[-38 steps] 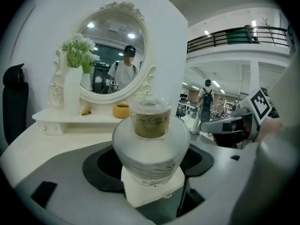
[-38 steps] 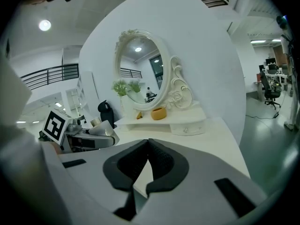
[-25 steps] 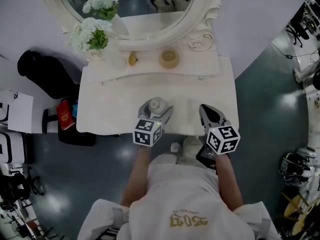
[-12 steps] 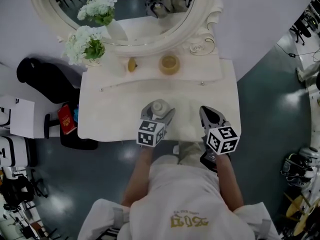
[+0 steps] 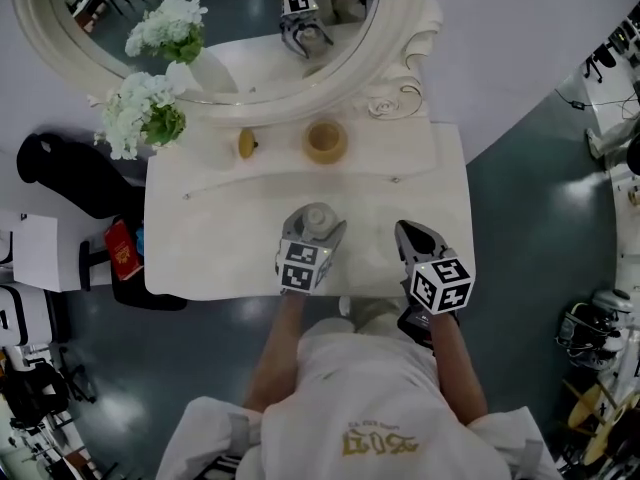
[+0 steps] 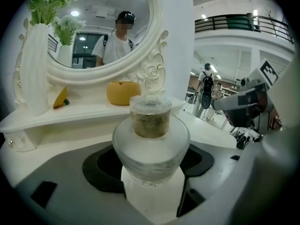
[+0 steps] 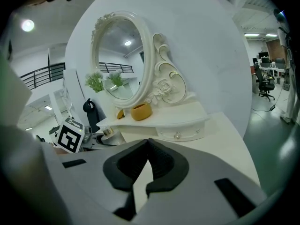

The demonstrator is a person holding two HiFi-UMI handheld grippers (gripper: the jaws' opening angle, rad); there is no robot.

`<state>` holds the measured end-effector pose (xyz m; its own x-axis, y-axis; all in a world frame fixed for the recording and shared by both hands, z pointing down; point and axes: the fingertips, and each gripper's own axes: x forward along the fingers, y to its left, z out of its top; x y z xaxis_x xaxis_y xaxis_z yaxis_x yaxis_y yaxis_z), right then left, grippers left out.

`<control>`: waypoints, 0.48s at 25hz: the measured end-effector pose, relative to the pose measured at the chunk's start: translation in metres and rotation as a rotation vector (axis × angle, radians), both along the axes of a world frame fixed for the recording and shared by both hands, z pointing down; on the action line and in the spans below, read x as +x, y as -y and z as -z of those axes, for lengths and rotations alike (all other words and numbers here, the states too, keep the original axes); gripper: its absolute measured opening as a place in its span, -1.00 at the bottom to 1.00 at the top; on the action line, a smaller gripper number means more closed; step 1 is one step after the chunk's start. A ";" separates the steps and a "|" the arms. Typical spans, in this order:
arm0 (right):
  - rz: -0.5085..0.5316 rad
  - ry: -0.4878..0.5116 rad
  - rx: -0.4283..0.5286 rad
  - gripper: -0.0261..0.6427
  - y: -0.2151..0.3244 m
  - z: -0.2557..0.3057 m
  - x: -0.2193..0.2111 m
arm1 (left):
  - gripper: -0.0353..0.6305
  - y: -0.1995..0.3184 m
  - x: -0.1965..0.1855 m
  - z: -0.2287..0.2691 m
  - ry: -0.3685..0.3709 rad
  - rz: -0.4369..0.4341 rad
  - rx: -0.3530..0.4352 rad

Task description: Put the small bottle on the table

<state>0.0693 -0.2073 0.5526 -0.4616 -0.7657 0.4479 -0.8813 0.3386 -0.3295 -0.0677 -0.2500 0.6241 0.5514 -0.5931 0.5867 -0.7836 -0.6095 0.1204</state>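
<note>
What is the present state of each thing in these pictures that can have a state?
small bottle: upright, cap on, held between the jaws of the left gripper.
left gripper: shut on the small bottle.
right gripper: shut, nothing in it.
drawer: closed.
yellow pot: upright on the shelf.
flower vase: upright.

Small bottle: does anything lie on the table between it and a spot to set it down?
Nothing visible. The left gripper holds the small bottle over bare table; the yellow bowl sits on the back shelf.
</note>
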 end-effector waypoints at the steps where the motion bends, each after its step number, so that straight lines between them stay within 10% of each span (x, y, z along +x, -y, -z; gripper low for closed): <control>1: -0.003 -0.003 -0.008 -0.88 0.002 -0.002 0.003 | 0.15 0.001 0.000 -0.007 0.012 -0.003 -0.007; 12: 0.027 -0.014 -0.075 -0.88 0.017 -0.023 0.003 | 0.15 0.020 0.007 -0.032 0.032 0.003 -0.045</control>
<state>0.0718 -0.2241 0.5759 -0.4748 -0.7170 0.5104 -0.8770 0.3369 -0.3426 -0.0609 -0.2700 0.6565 0.5298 -0.5675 0.6303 -0.7895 -0.6014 0.1221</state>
